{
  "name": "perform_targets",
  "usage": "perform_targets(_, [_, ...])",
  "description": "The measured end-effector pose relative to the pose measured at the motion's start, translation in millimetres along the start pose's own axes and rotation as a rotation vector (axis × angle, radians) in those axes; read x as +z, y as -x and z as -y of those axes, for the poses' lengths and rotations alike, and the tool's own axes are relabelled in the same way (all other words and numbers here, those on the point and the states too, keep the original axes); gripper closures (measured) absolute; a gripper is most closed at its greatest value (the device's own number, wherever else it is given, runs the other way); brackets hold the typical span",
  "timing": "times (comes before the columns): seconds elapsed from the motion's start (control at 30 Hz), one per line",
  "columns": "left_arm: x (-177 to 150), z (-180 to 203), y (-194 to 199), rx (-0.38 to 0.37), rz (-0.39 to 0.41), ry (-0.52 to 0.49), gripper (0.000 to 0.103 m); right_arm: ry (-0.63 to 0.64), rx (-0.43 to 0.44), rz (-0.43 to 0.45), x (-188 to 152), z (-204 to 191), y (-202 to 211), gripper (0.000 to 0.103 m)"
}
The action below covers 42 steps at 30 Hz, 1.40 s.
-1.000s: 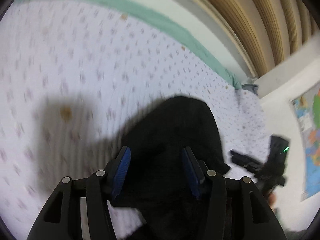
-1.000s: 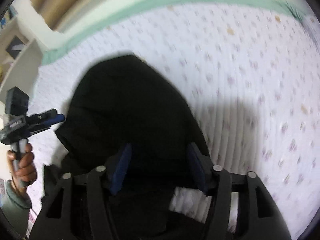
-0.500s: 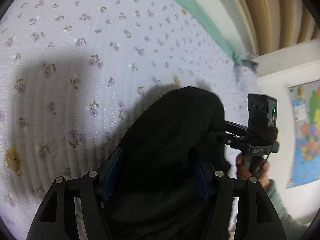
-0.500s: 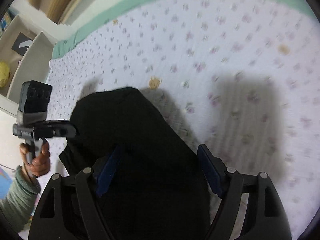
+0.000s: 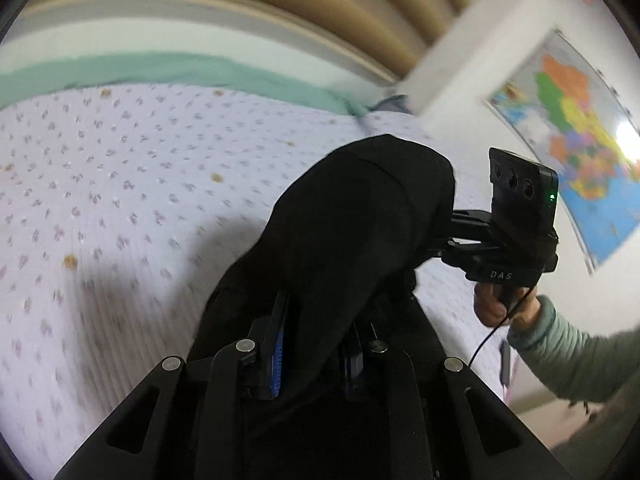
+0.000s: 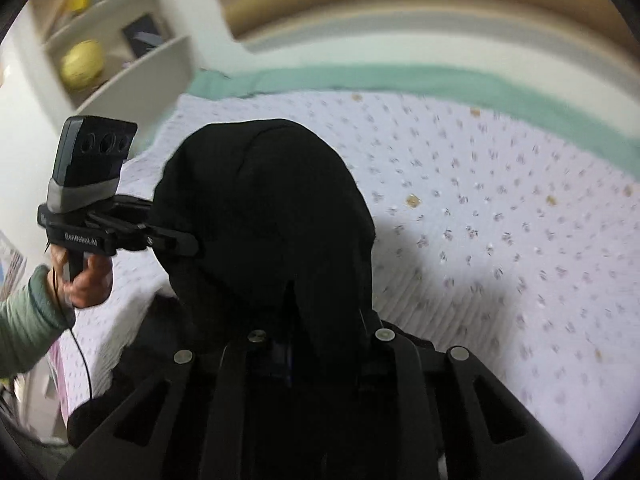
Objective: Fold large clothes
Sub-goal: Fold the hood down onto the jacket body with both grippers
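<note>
Bare quilt (image 5: 132, 200) lies open; black garment (image 5: 360, 216) blocks ahead.

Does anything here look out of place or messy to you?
Only small things: a few brownish spots dot the floral quilted bedspread, such as one near its left side. The black garment hangs bunched between the two grippers rather than flat.

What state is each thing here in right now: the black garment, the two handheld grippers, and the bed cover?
Black garment: bunched, lifted off the bed, pinched at two places.
Left gripper: just closed, fingers clamped on the garment.
Right gripper: just closed, clamped on the garment.
Floral bed cover: spread flat, mostly bare.
</note>
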<state>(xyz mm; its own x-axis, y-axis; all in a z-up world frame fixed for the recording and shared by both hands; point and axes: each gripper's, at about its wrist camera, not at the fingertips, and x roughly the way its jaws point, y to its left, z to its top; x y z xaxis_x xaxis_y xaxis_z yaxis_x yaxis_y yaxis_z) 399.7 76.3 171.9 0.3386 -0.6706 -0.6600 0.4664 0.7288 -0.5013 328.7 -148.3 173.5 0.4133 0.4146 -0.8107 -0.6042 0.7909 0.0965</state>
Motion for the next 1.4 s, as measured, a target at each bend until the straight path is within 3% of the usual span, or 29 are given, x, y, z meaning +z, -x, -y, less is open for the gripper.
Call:
perform_targets(0.13, [-57.5,55.4,22.1,0.034,-0.048,-0.08,0.082,0.069,-0.072,-0.009,-47.7,-60.0,47.6,0.08])
perform_targets(0.3, [-131.8,89.2,24.5,0.061,-0.133,-0.107,0.081,0.049,-0.103,-0.068,-124.1,-107.6,69.6,0.077])
perform_targets(0.4, [-185.5,86.3,-0.9,0.12,-0.222,-0.059,0.08,-0.012,-0.115,-0.145,-177.3,-118.1,58.0,0.072])
perform_targets(0.5, [-230.5,69.8,-19.9,0.169,-0.282,0.053,0.08,-0.082,-0.119,-0.214,-223.8,-121.8,48.9,0.068])
perform_targets(0.63, [-254.2,69.5,6.7,0.163,-0.225,0.122,0.077,-0.156,-0.151,-0.279,-260.5,-121.2,55.7,0.065])
perform_targets(0.8, [-248.7,85.5,67.1,0.169,-0.135,0.12,0.074,-0.231,-0.14,-0.184,-243.2,-115.5,103.0,0.06])
perform_targets(0.87, [-232.4,96.0,94.1,0.24,-0.032,0.082,0.074,-0.228,-0.112,-0.097,-221.6,-121.4,122.2,0.034])
perform_targets(0.9, [-221.6,101.7,103.7,0.236,0.021,0.074,0.072,-0.215,-0.081,-0.031,-204.2,-126.6,130.3,0.029])
perform_targets(0.97, [-204.0,108.5,113.6,0.172,0.099,0.083,0.056,-0.193,-0.019,0.056,-169.0,-137.1,125.7,0.027])
perform_targets(1.03, [-192.0,113.2,106.2,0.101,0.124,0.097,0.049,-0.182,-0.062,0.08,-142.4,-161.0,110.0,0.027])
perform_targets(1.13, [-193.7,109.8,75.0,0.1,0.063,0.118,0.049,-0.157,-0.14,0.005,-132.0,-170.4,75.7,0.027])
perform_targets(1.2, [-200.7,97.7,43.8,0.124,-0.037,0.153,0.05,-0.157,-0.158,-0.101,-140.6,-168.2,45.2,0.029])
perform_targets(1.3, [-240.3,57.6,-17.3,0.087,-0.245,0.287,0.05,-0.186,-0.154,-0.288,-173.4,-153.9,-5.4,0.035])
perform_targets(1.33, [-254.1,50.1,-29.4,0.087,-0.271,0.317,0.052,-0.194,-0.168,-0.366,-188.3,-148.6,-28.2,0.035])
perform_targets(1.4, [-269.9,38.4,-42.3,0.106,-0.245,0.333,0.056,-0.209,-0.161,-0.386,-209.0,-138.3,-52.9,0.034])
